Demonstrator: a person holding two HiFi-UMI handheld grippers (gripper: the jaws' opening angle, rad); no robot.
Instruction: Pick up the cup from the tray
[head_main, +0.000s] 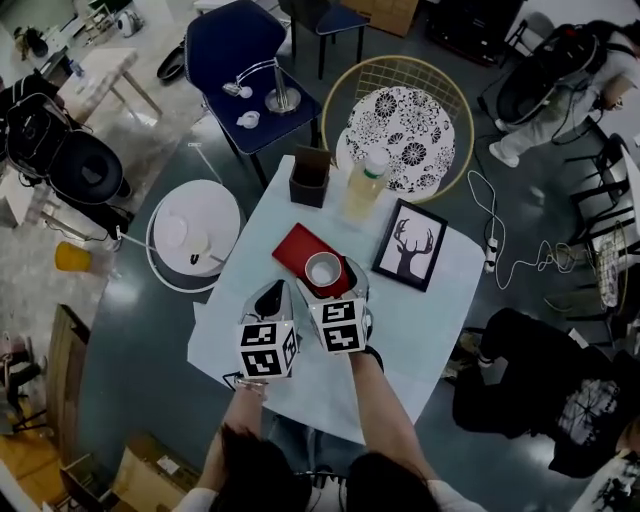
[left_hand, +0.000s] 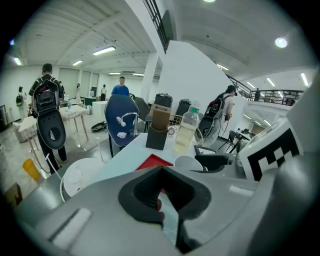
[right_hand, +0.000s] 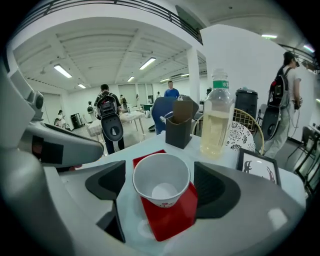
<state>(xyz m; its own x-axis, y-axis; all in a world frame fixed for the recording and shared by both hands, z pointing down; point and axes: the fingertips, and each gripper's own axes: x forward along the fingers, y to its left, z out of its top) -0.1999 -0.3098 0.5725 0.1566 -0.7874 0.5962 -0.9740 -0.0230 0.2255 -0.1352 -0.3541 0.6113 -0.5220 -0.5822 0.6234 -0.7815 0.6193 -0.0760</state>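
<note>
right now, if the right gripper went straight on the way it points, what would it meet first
Most likely the white cup, which stands upright on the red tray. It sits centred in the gap between the open jaws of the right gripper, apparently untouched, with nothing nearer in that line.

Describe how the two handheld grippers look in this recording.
The left gripper and right gripper are smooth silver-grey shells, each topped by a white cube with black square markers. Their fingers carry dark, scooped pads. The forearms behind them are bare.
</note>
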